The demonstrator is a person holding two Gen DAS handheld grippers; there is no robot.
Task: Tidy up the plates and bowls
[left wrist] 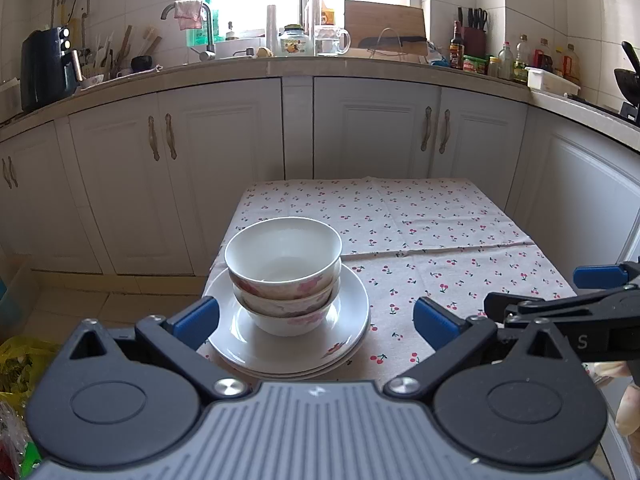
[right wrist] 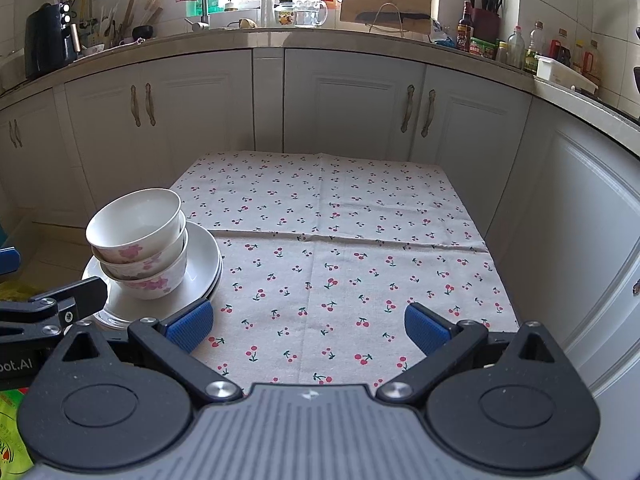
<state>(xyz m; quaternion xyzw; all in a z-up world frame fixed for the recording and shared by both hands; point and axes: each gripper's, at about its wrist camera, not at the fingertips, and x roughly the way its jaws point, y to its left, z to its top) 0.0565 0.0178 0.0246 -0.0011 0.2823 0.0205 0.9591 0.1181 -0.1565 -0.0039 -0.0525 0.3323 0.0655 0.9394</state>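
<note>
Three white bowls with pink flowers (left wrist: pixel 284 268) are nested and stand on a stack of white plates (left wrist: pixel 348 320) at the near left corner of the table with the cherry-print cloth (left wrist: pixel 440 240). My left gripper (left wrist: pixel 316 322) is open and empty, its blue pads either side of the stack, just short of it. My right gripper (right wrist: pixel 308 328) is open and empty over bare cloth, to the right of the bowls (right wrist: pixel 138 244) and plates (right wrist: pixel 202 256). The right gripper also shows at the right edge of the left wrist view (left wrist: pixel 560 304).
White kitchen cabinets (left wrist: pixel 380 128) run behind and to the right of the table. The worktop holds a tap, a cutting board (left wrist: pixel 384 26), jars, bottles and an air fryer (left wrist: pixel 46 68). Coloured bags (left wrist: pixel 16 364) lie on the floor at the left.
</note>
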